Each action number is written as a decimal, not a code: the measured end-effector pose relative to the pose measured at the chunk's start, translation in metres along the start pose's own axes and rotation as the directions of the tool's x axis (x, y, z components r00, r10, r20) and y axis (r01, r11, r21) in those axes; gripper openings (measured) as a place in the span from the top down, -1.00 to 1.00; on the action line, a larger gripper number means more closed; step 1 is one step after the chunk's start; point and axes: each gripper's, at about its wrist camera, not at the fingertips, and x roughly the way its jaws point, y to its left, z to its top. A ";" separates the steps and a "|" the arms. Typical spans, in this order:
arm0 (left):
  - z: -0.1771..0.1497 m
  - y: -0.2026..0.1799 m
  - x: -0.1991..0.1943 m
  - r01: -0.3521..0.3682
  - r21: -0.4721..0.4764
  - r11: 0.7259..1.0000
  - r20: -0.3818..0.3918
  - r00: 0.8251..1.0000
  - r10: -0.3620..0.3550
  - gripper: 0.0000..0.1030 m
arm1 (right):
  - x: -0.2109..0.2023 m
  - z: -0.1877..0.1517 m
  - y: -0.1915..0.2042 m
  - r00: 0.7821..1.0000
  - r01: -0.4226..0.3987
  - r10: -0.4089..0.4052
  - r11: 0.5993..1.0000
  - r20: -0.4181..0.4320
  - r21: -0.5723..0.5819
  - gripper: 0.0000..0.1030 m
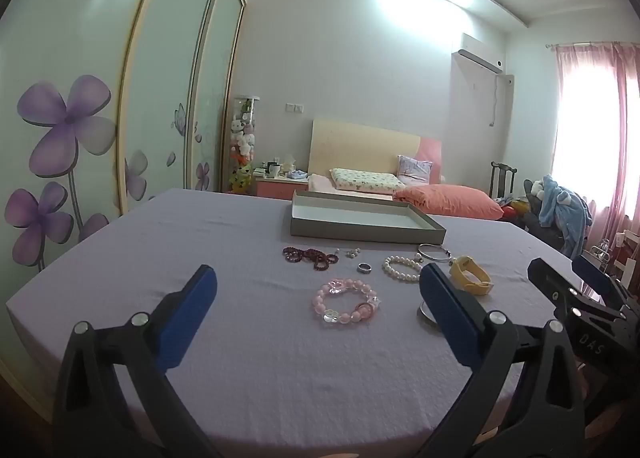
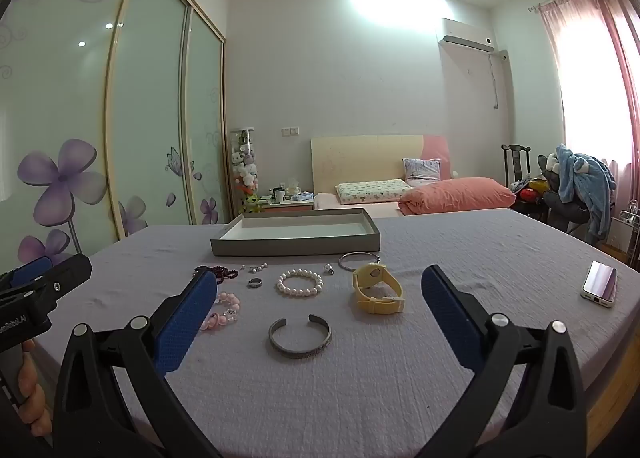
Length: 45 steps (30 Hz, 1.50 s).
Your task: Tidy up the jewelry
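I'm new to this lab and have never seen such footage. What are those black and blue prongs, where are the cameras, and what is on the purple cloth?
Each picture comes from a fisheye camera on a hand-held gripper, looking along its two blue-padded fingers. One shows the left gripper, the other the right gripper. Both are open and hold nothing. On the purple tablecloth lie a pink bead bracelet, a white pearl bracelet, an open grey metal cuff, a yellow wristwatch, a small silver ring and dark red beads. Behind them sits an empty shallow grey tray.
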 end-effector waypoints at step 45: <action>0.000 0.001 0.000 0.004 -0.013 1.000 0.005 1.000 -0.004 -0.92 | 0.000 0.000 0.000 1.000 0.000 0.000 1.000 0.004 -0.003 -0.97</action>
